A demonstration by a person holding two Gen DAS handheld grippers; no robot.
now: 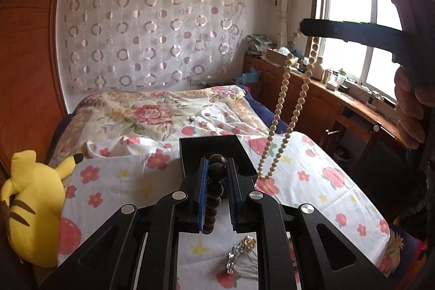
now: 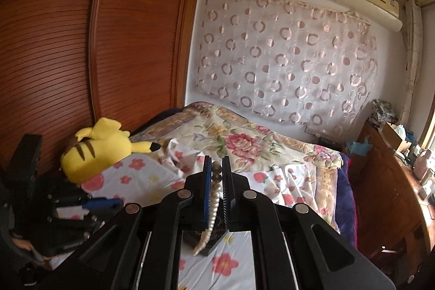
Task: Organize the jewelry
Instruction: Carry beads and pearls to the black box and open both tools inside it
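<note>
In my left gripper (image 1: 217,167) I hold a strand of dark wooden beads (image 1: 214,189), the jaws closed narrow on it, and it hangs down between the pads. My right gripper (image 2: 217,170) is pinched on a pearl necklace (image 1: 282,110), which hangs as a long loop in the air above the bed (image 1: 312,162), with its lowest beads just over the right side of the black box (image 1: 209,151). I judge that I am in the step of carrying both strands to this open box, which lies on the flowered sheet in the middle of the bed. The next move needs slow lowering, so that the swinging pearl loop gathers inside the box and does not fall over its edge; the dark beads should go in one after the other, not together, or they may tangle. A sparkling brooch with a thin chain (image 1: 242,252) lies on the sheet near the front edge, under my left gripper, not yet put away. A yellow plush toy (image 1: 32,208) rests at the left edge of the bed, well apart, and nothing stands in the way.
</note>
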